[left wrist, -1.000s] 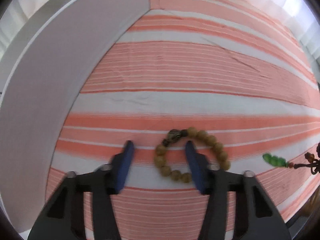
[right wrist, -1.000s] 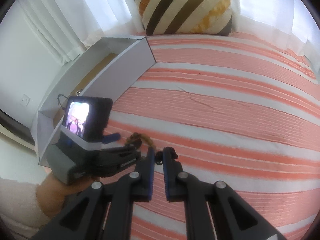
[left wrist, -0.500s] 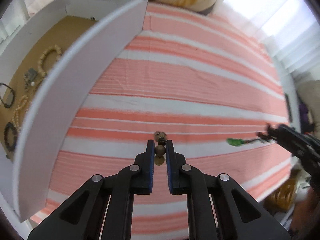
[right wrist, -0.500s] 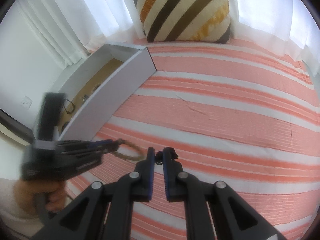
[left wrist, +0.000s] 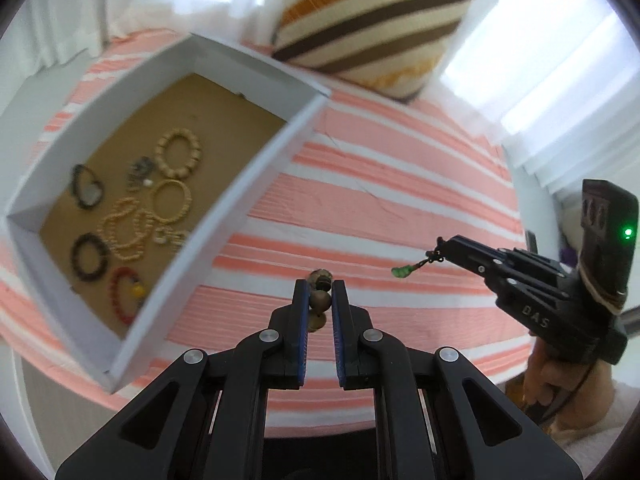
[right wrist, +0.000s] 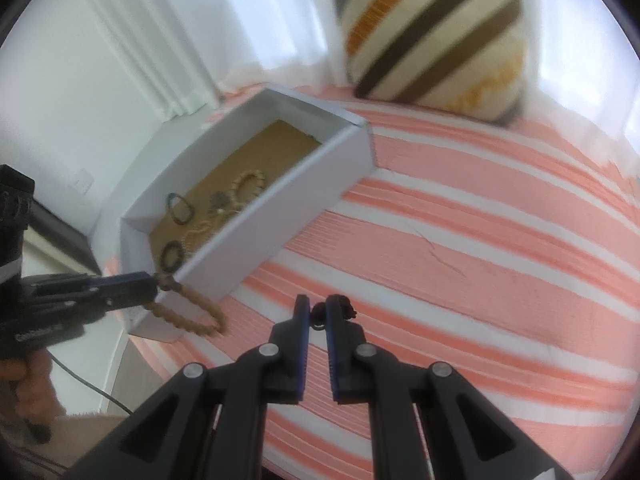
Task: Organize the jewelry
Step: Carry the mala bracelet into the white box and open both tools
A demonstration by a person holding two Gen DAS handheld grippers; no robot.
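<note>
My left gripper (left wrist: 320, 286) is shut on a wooden bead bracelet (left wrist: 320, 302), held in the air above the striped bed. From the right wrist view the same bracelet (right wrist: 188, 308) dangles from the left gripper (right wrist: 154, 284) beside the near corner of the white box (right wrist: 280, 196). My right gripper (right wrist: 317, 304) is shut on a dark knotted cord charm (right wrist: 346, 306). In the left wrist view that charm's green pendant (left wrist: 402, 271) hangs from the right gripper (left wrist: 442, 246). The open white box (left wrist: 248, 184) holds several bracelets (left wrist: 176, 154) on its brown floor.
A striped cushion (left wrist: 368, 28) leans at the head of the bed, behind the box. White curtains (right wrist: 168, 40) hang along the back. The orange and white striped bedspread (right wrist: 460, 240) spreads to the right of the box. A hand (left wrist: 540, 376) holds the right gripper's handle.
The left gripper shut on the bead bracelet and lifted it off the bedspread, bringing the box's inside into view. The right gripper rose with its charm.
</note>
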